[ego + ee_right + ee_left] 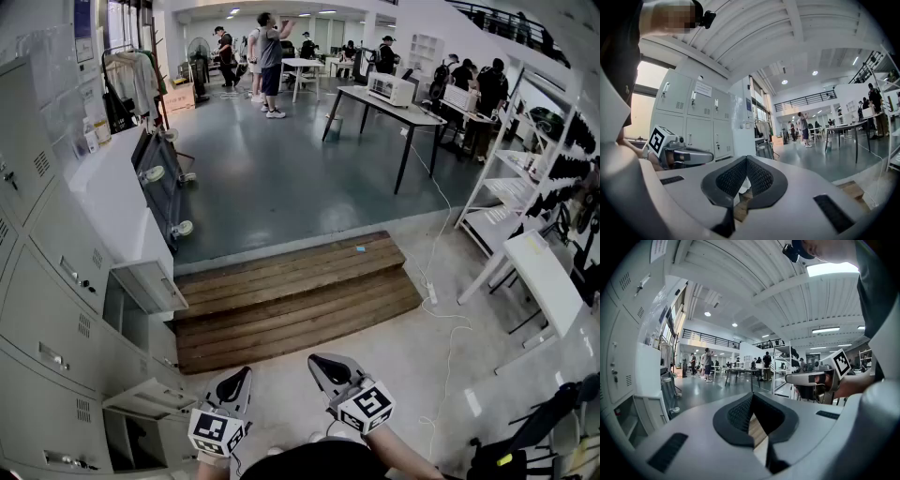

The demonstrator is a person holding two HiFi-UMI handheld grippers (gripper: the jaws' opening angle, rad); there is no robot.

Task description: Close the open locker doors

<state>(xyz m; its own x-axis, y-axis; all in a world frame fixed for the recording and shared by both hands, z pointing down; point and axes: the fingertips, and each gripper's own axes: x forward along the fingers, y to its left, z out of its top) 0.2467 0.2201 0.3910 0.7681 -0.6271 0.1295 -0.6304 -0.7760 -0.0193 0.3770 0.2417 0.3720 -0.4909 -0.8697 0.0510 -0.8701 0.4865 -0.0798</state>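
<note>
Two locker doors are seen standing open in the pale grey locker bank (pixel 56 328) along the left edge of the head view. The upper open door (pixel 150 281) juts out from the bank as a light panel, with a dark compartment behind it. The lower open door (pixel 141 398) sticks out in the same way, nearer the bottom of the view, above another shadowed compartment. The other doors in the bank are flush and carry small vents and handles. How far each door is swung out can only be roughly judged, since the wide lens bends that edge. The left gripper (pixel 234 380) is held near the lower open door, to its right and clear of it. The right gripper (pixel 323 366) is held further right, well apart from both doors. The upper open door lies ahead and to the left of both, beside the wooden platform (pixel 291 295). In each gripper view the jaws are pressed together at their tips with nothing between them, and neither door is touched.
</note>
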